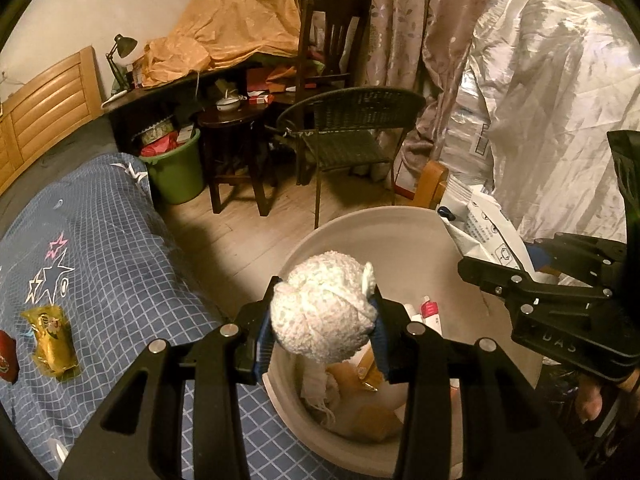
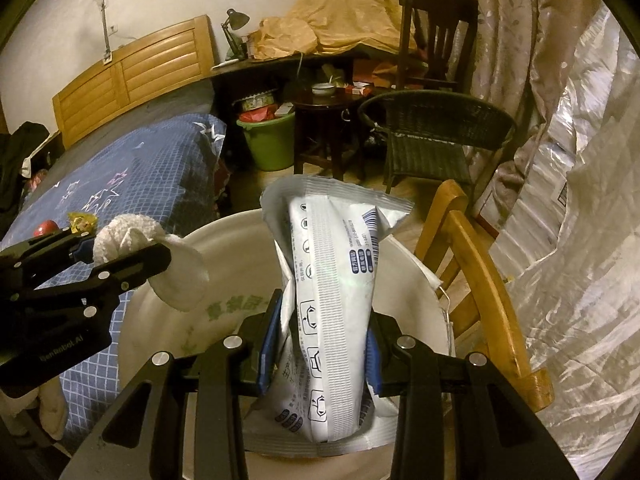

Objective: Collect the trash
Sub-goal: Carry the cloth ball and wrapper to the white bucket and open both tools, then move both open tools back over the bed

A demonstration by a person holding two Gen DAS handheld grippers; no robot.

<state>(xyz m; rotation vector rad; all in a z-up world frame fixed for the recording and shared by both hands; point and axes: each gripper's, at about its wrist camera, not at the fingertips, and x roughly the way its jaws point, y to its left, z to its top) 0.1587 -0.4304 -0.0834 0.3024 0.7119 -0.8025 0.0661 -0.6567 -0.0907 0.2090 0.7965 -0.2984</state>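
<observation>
Cluttered bedroom; we hover over bin (image 1: 352, 224) at lower centre. Left gripper (image 1: 324, 320) clamps white cloth ball (image 1: 320, 308), right gripper (image 2: 320, 344) clamps wrapper (image 2: 336, 280). Risk: wrapper catches rim, falls outside.

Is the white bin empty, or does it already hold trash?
Not empty. The left wrist view shows cartons and a crumpled rag in the white bin, under the tissue wad held by the left tongs.

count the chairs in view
3: a dark wooden chair by the curtain behind the desk, a black wicker chair in front of it, and a light wooden chair beside the bin. Clutter could hide others.
</observation>
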